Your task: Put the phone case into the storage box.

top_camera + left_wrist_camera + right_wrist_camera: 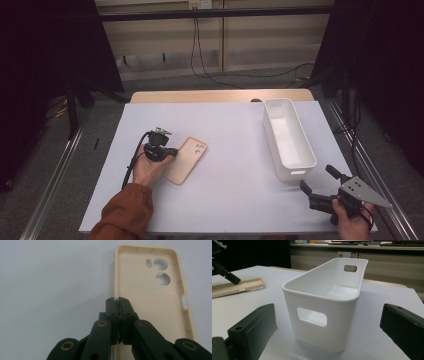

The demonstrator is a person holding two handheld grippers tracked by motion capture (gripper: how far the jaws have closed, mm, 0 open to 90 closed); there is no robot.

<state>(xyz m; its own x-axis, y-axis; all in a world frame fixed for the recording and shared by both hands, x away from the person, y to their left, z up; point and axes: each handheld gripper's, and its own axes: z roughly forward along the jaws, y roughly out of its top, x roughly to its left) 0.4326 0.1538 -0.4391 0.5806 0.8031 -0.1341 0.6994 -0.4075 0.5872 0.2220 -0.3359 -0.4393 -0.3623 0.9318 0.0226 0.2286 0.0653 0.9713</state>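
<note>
- Two grippers at work over the white counter (225, 150), one at each side.
- Left gripper (172, 151) is down on the counter's left half, its fingers (112, 307) clenched on the near long edge of the beige phone case (186, 160), nipping its thin side wall.
- Phone case lies flat, open side up, camera cut-outs at the far end; in the left gripper view its rim runs straight up from between the fingers.
- Right gripper (320, 184) sits at the counter's near right corner, its fingers (253, 330) released and spread wide with nothing between them.
- White storage bin (289, 137) stands upright on the right half, just beyond the right gripper, handle slot facing it, well apart from the phone case.
</note>
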